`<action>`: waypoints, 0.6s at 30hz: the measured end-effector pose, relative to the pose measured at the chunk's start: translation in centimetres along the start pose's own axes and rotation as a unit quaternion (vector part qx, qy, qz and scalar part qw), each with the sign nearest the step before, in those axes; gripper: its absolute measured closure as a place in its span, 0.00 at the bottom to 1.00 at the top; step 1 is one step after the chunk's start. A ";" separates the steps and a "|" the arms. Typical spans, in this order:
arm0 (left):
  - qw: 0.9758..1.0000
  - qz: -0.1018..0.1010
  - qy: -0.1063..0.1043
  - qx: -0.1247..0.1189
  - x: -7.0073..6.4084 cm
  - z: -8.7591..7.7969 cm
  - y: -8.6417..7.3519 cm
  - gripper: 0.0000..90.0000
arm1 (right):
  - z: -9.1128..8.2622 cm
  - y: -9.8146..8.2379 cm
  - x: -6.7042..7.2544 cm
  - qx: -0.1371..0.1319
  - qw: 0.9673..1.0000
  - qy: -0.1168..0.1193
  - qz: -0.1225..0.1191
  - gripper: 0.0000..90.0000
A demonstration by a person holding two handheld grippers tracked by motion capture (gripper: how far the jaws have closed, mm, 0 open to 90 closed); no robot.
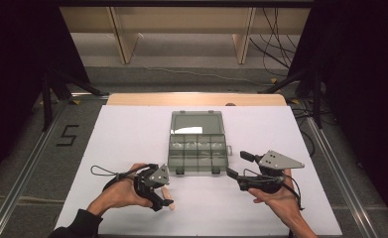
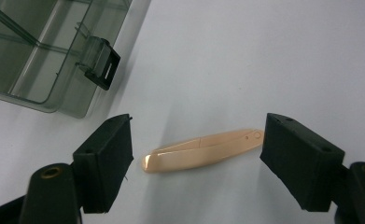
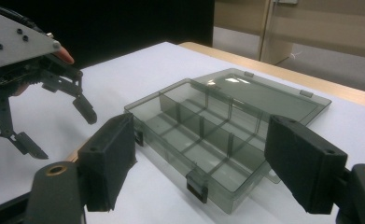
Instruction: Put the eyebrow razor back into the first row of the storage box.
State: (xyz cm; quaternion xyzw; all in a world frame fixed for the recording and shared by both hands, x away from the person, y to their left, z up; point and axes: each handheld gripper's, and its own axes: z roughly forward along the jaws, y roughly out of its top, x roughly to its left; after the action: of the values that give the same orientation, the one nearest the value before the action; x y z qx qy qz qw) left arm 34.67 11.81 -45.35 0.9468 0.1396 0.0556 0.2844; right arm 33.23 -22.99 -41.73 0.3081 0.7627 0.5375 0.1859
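While the tweezers lie flat, nothing is gripped yet.

Tweezers [image 2: 203, 149]: on the white counter [image 1: 132, 134], near left, just beside the near left corner of the organizer box [image 1: 198, 147]; in the left gripper view they lie between the two spread jaws, touching neither.

Left tongs [image 1: 162, 194]: open, hovering over the tweezers, pointed down at them.

Right tongs [image 1: 237, 163]: open and empty, at the near right of the box, aimed toward it.

Handling, judged: tweezers look light, thin and stiff, with a glossy peach finish likely to slide on the smooth counter. Two flat blades meet at a rounded end and taper to the tips. Lying this low, they leave little edge for the pads.

Where to take hold, judged: across the wide middle, pads on the two long edges. Squeezing near the tips may pinch the blades shut or flip the piece.

Box: smoky clear plastic, hard and rigid; lid open and laid flat on the far side; thin dividers form small compartments; dark latches [image 3: 196, 185] on the near wall.

Counter: white, matte, bare wood strip along the far edge.
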 end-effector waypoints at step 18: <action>0.997 0.052 -0.023 0.044 -0.1 1.4 0.4 0.23 | 0.3 -0.1 0.1 -0.007 1.000 0.013 0.008 0.30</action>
State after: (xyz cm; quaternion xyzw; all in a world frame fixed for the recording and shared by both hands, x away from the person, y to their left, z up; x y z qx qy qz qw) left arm 34.88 10.74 -46.31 0.9654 0.0858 0.0428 0.2425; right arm 33.35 -22.73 -41.97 0.3060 0.7586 0.5485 0.1735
